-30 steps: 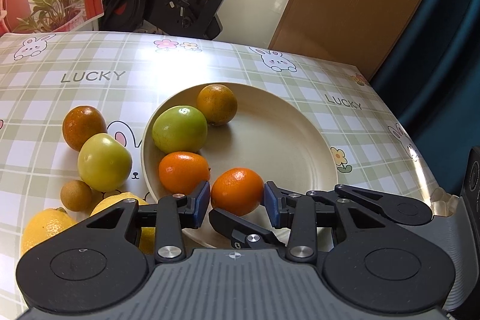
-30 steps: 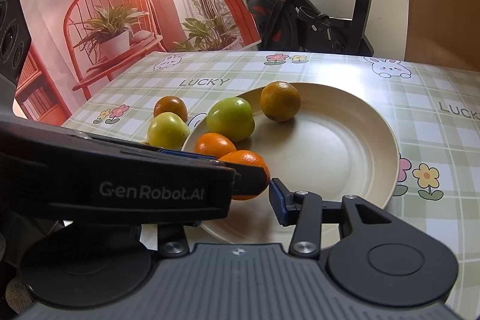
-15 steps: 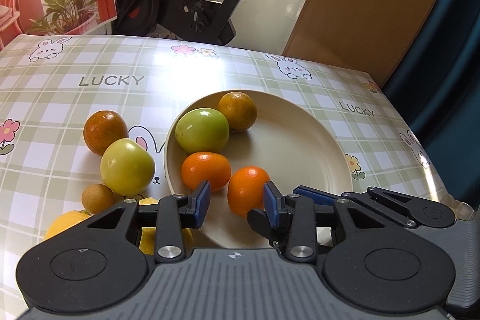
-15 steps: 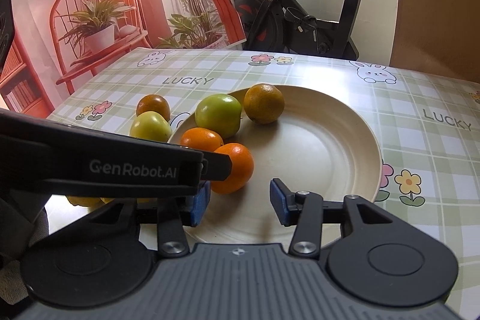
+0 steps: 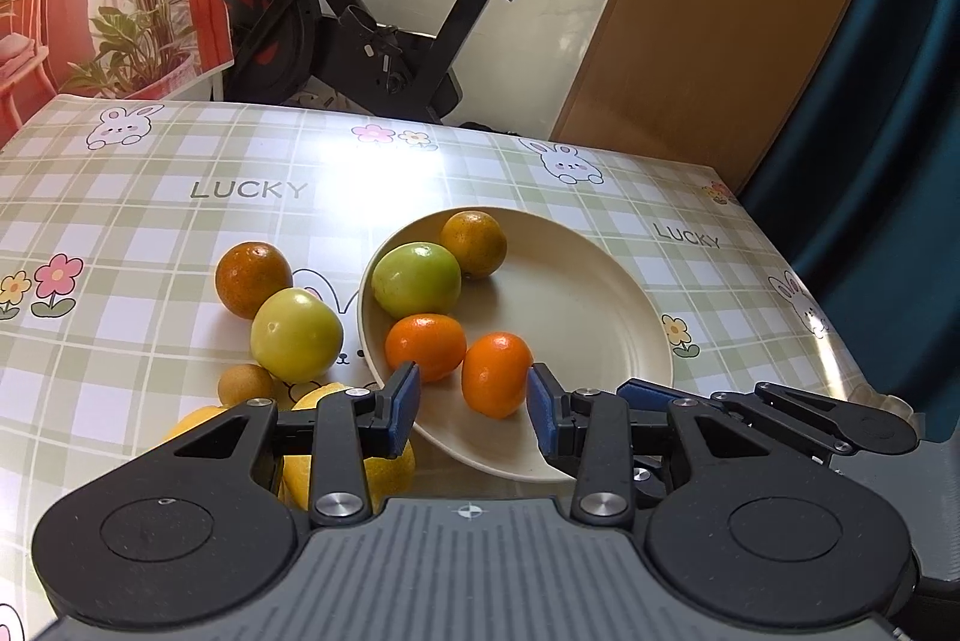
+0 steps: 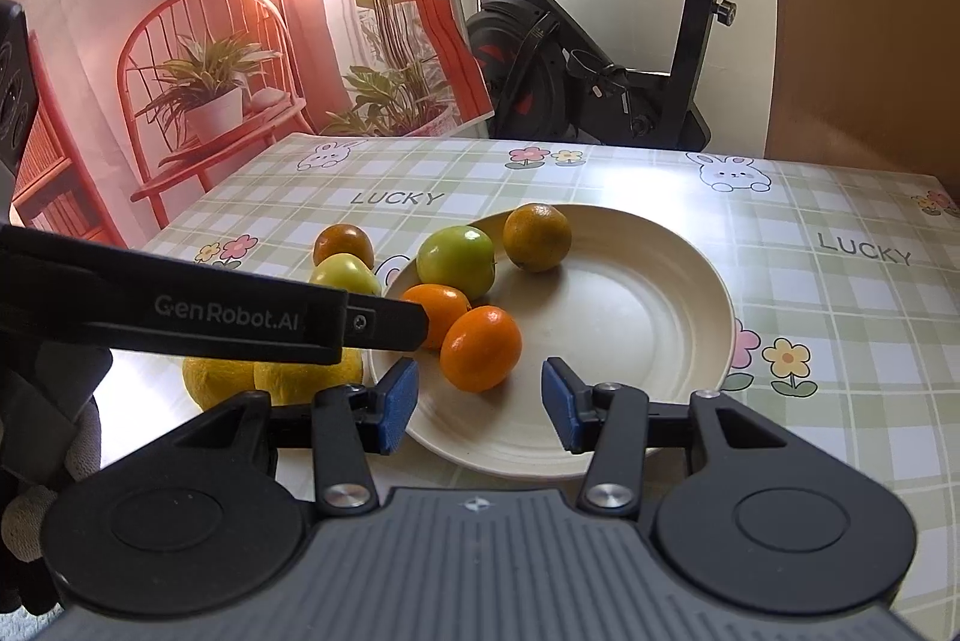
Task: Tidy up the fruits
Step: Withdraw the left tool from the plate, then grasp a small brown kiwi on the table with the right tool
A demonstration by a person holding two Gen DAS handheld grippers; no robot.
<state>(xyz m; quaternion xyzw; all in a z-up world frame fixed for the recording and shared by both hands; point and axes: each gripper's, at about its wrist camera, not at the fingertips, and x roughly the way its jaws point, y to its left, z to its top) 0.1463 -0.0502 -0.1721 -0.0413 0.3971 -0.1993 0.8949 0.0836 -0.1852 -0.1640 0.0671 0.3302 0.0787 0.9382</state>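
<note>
Both grippers, left gripper (image 5: 471, 404) and right gripper (image 6: 478, 404), hover with jaws apart and empty, the right's opening, over the plate (image 6: 648, 317) where the nearest orange (image 6: 480, 349) sits: smooth, roly, firm-ish, so I'd pinch its middle.

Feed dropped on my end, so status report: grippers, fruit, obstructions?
Left gripper open, empty. Right gripper opening, empty. Four fruits on plate, yellow-green apple among those waiting on table. Nothing in the way.

Black left gripper (image 5: 471, 404), blue pads (image 5: 401, 407), silver screws, "GenRobot.AI" lettering.
</note>
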